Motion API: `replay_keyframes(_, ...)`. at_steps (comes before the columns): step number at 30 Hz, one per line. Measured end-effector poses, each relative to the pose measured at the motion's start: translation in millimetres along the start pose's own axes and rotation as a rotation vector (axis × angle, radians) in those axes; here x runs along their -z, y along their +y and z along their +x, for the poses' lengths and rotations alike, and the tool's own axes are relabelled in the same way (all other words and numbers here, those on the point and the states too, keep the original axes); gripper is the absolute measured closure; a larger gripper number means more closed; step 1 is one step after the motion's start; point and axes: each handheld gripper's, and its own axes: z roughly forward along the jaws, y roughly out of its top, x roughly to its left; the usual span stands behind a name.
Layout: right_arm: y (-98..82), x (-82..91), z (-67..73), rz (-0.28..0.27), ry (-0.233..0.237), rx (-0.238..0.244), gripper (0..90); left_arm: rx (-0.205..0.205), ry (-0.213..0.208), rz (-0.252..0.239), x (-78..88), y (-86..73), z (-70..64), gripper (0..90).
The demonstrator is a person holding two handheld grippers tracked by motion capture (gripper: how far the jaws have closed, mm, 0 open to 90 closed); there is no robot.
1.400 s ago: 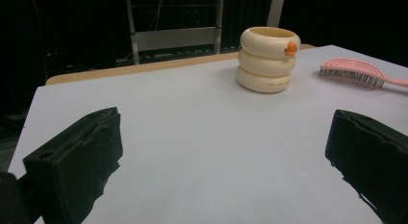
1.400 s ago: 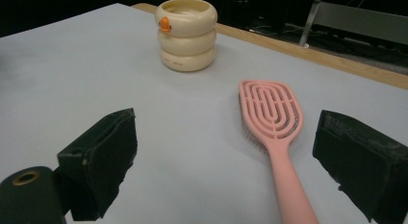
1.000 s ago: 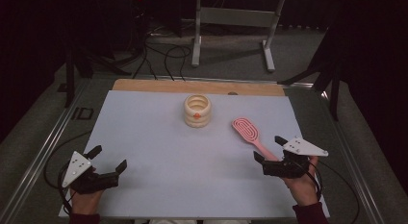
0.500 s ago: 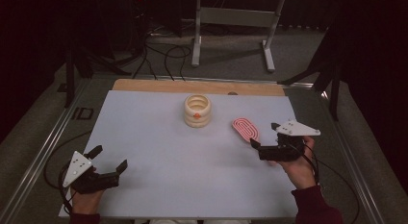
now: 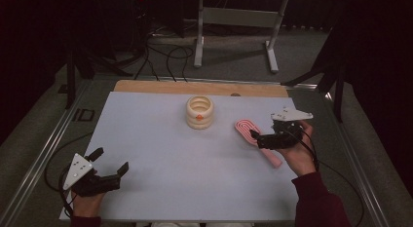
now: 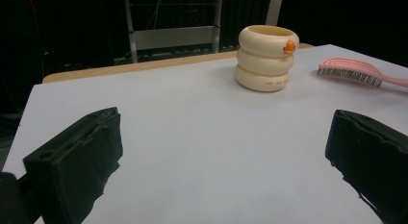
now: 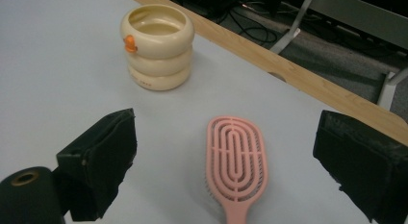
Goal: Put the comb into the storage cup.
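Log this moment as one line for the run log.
right tool: open, over pink plastic hairbrush | left tool: open, idle | cream ribbed ring-shaped cup: upright, untouched

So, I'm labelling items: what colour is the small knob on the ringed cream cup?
Orange knob, near the ringed cream cup's rim; clearest in the right gripper view.

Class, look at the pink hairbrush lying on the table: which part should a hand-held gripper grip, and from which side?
Probably the narrow handle of the pink hairbrush, from above, jaws either side. It lies flat, bristles down, and its oval head looks wider than the handle. The right hand-held gripper hangs open over it.
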Motion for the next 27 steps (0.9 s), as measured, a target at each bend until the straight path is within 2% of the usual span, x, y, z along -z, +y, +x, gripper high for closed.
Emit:
replay_keyframes(12,4.8,-32.7,-12.6,0.135,0.016,0.024,8.1,0.001,-0.003,0.004,-1.1,-1.0,-0.6,0.2)
replay_keyframes(20,-5.8,-55.3,-19.0,0.252,0.044,0.024,8.1,0.001,-0.002,0.004,-0.8,-1.2,-0.3,0.2)
replay_keyframes(27,-18.9,-71.0,-26.8,0.353,0.054,0.002,8.1,-0.003,-0.005,0.008,-1.7,-1.4,-1.4,0.2)
